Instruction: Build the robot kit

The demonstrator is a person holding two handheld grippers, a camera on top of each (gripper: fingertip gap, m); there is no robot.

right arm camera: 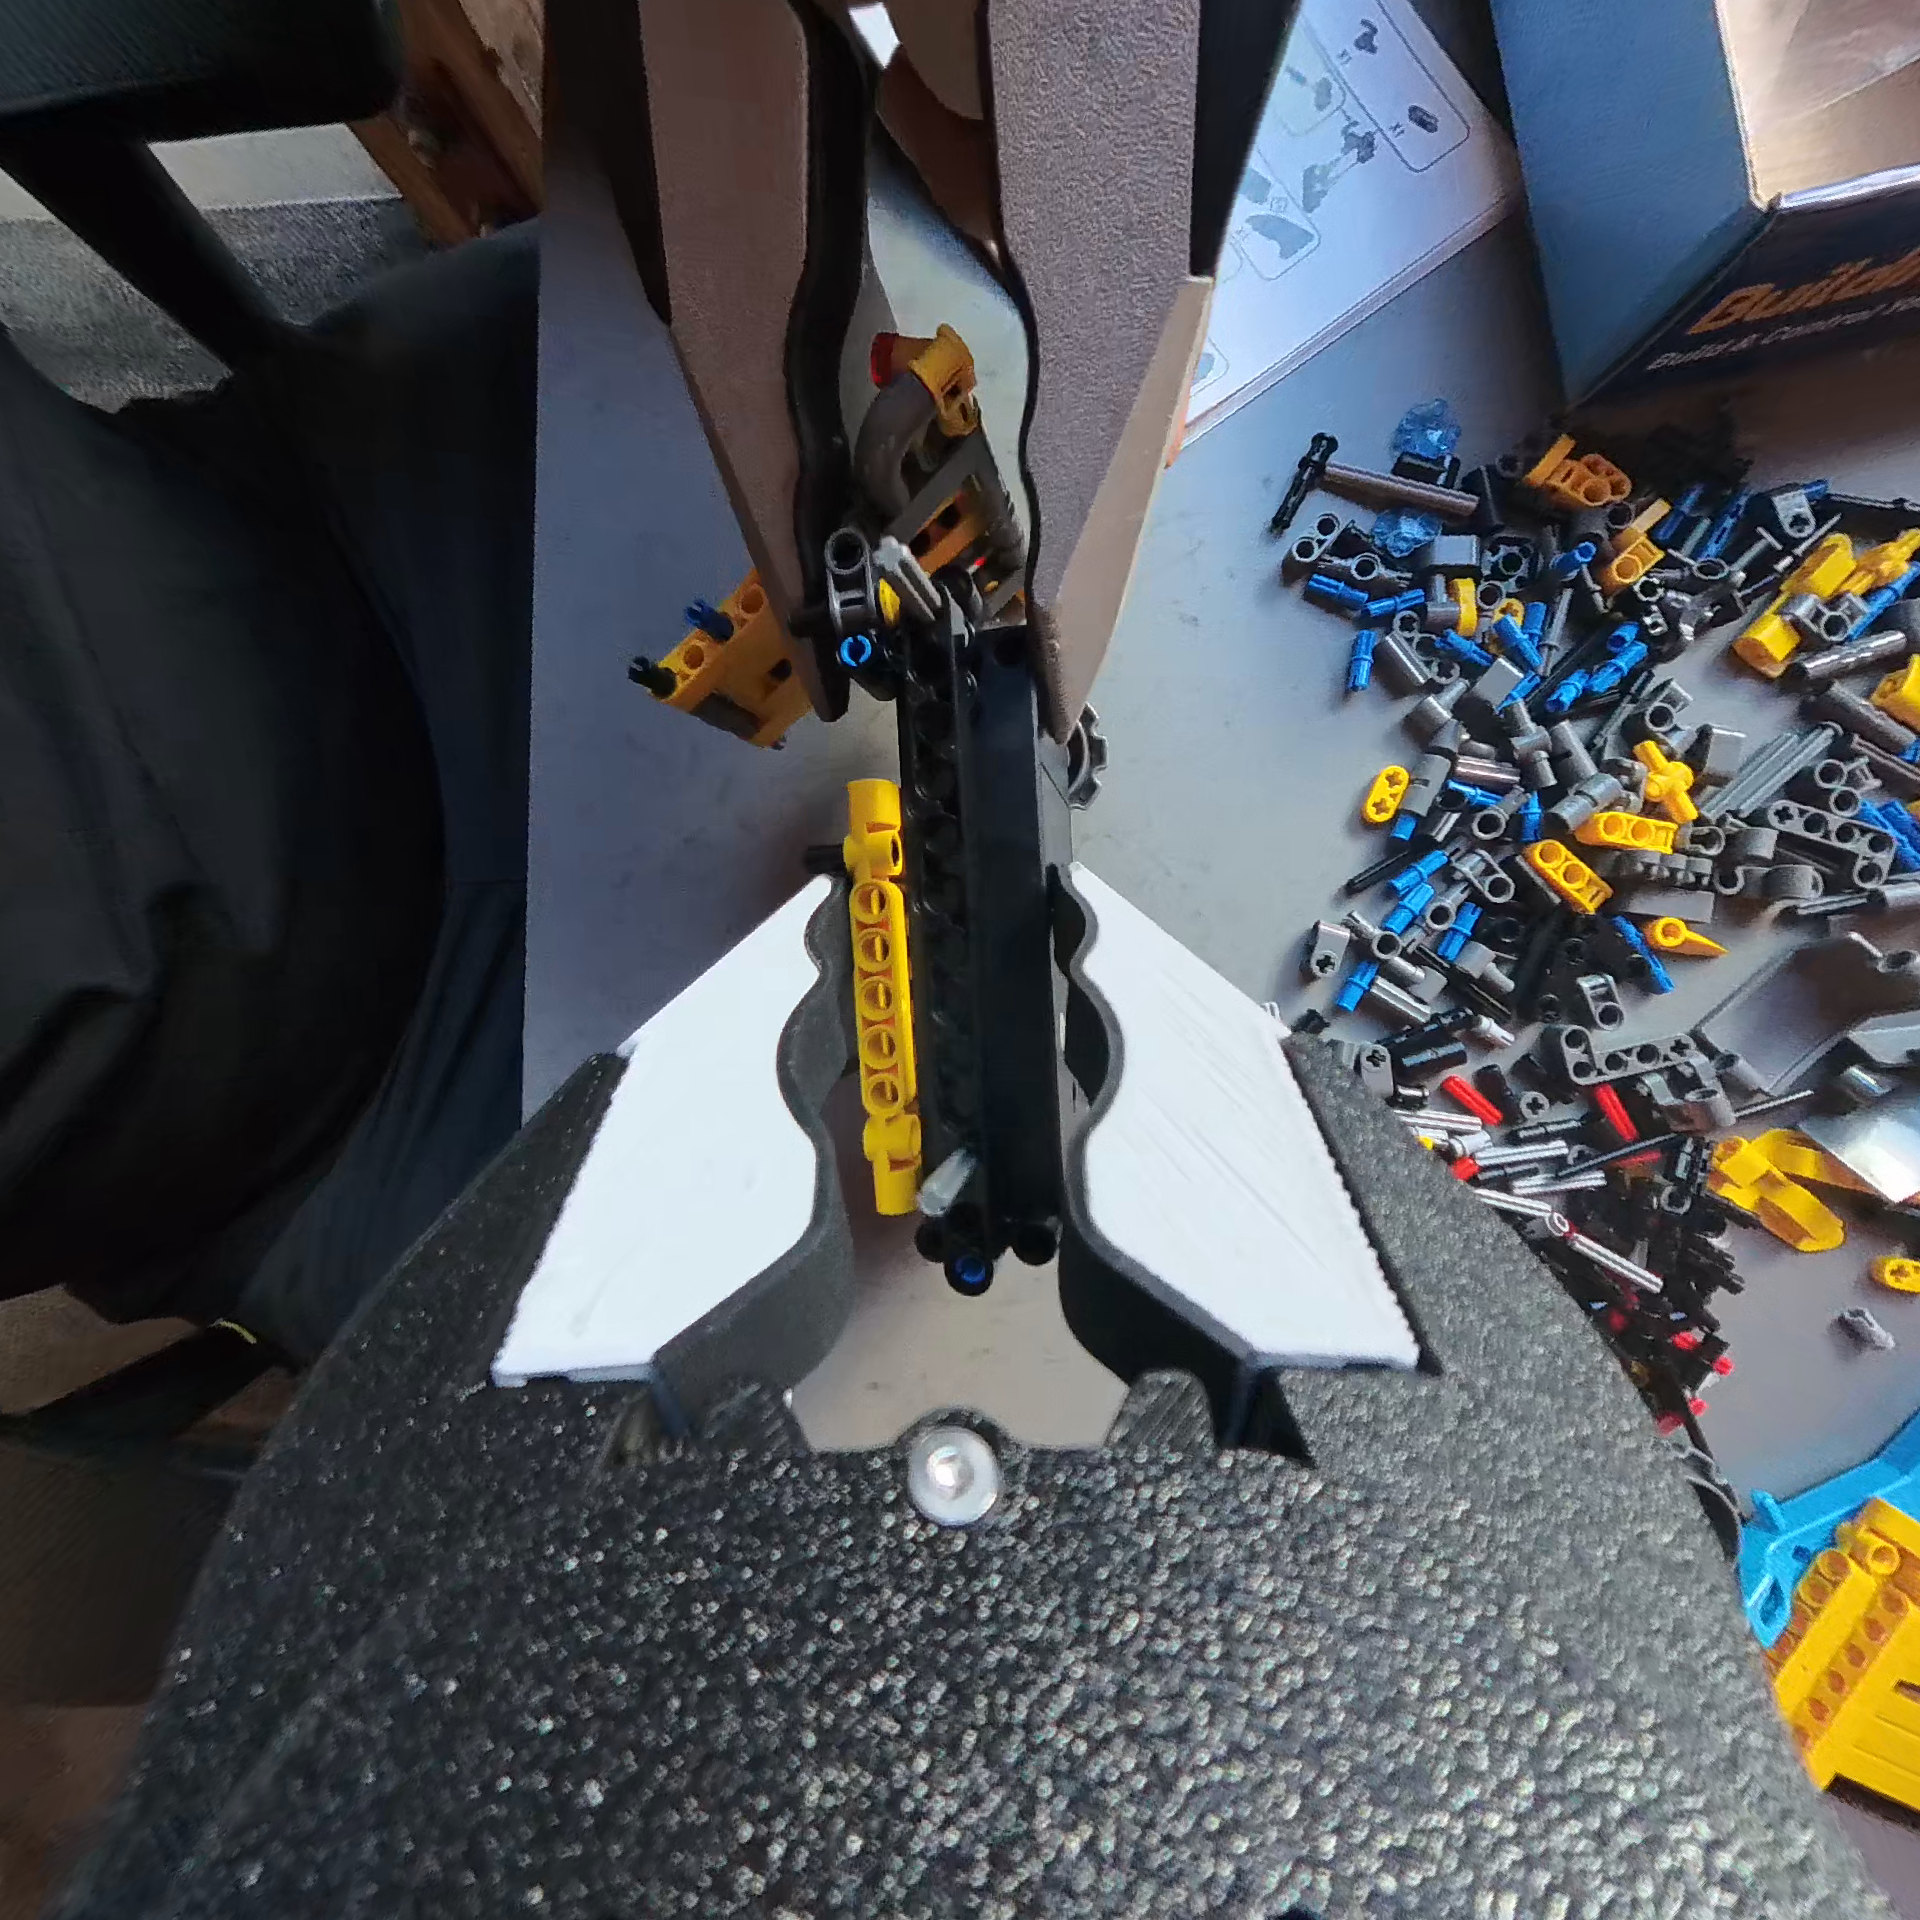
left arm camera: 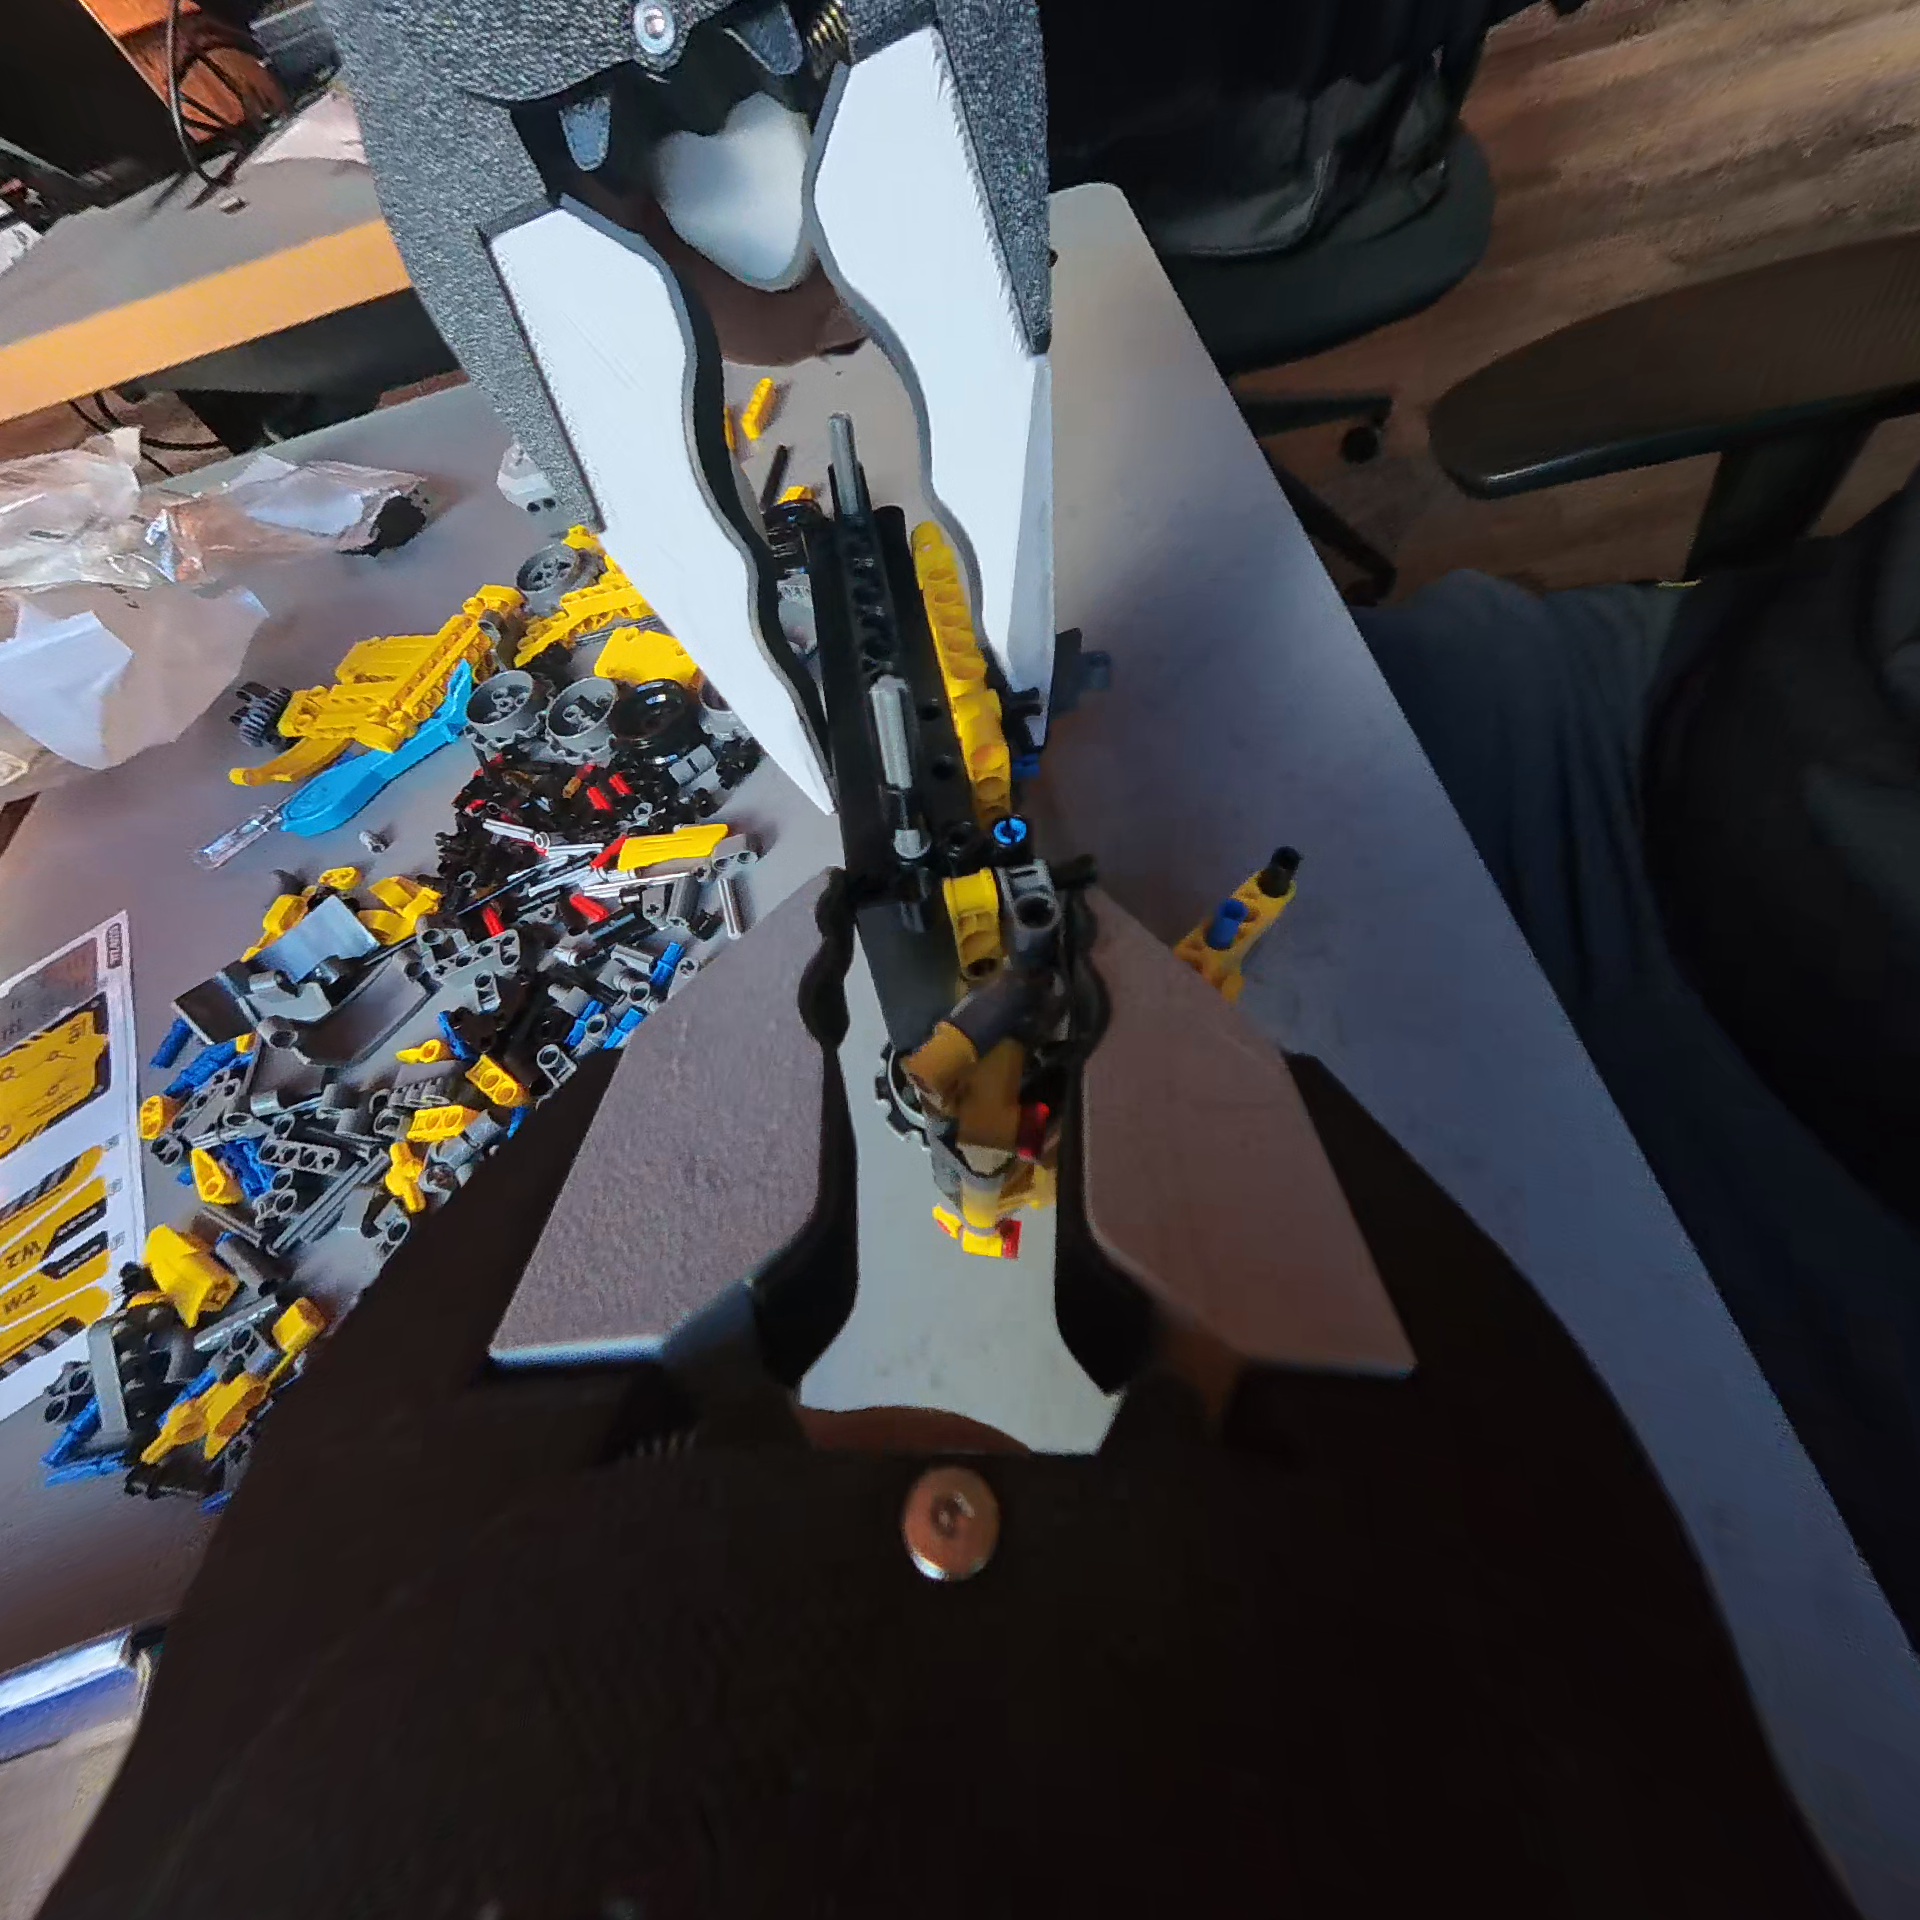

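A long toy-brick assembly of black and yellow beams (left arm camera: 883, 665) is held above the grey table (left arm camera: 1299, 727) between both grippers. My left gripper (left arm camera: 961, 904), with brown fingers, is shut on its yellow and grey end with a red pin. My right gripper (left arm camera: 930, 748), with white fingers, reaches in from the top and is shut on the black beam end. In the right wrist view the right gripper (right arm camera: 951, 878) clamps the black beams (right arm camera: 997, 935) beside a yellow beam (right arm camera: 881, 997), and the left gripper (right arm camera: 951, 717) faces it. A small yellow sub-piece (left arm camera: 1231, 925) lies on the table beside them.
A pile of loose black, grey, blue and yellow parts (left arm camera: 468, 987) covers the table beside the grippers, also in the right wrist view (right arm camera: 1610, 831). A yellow build with a blue piece (left arm camera: 395, 686), plastic bags (left arm camera: 104, 520), a sticker sheet (left arm camera: 62, 1143), a booklet (right arm camera: 1340, 135) and a box (right arm camera: 1714, 156) lie around. A person's dark clothing (left arm camera: 1662, 831) is at the table edge. Left and right tips are no more than a few centimetres apart.
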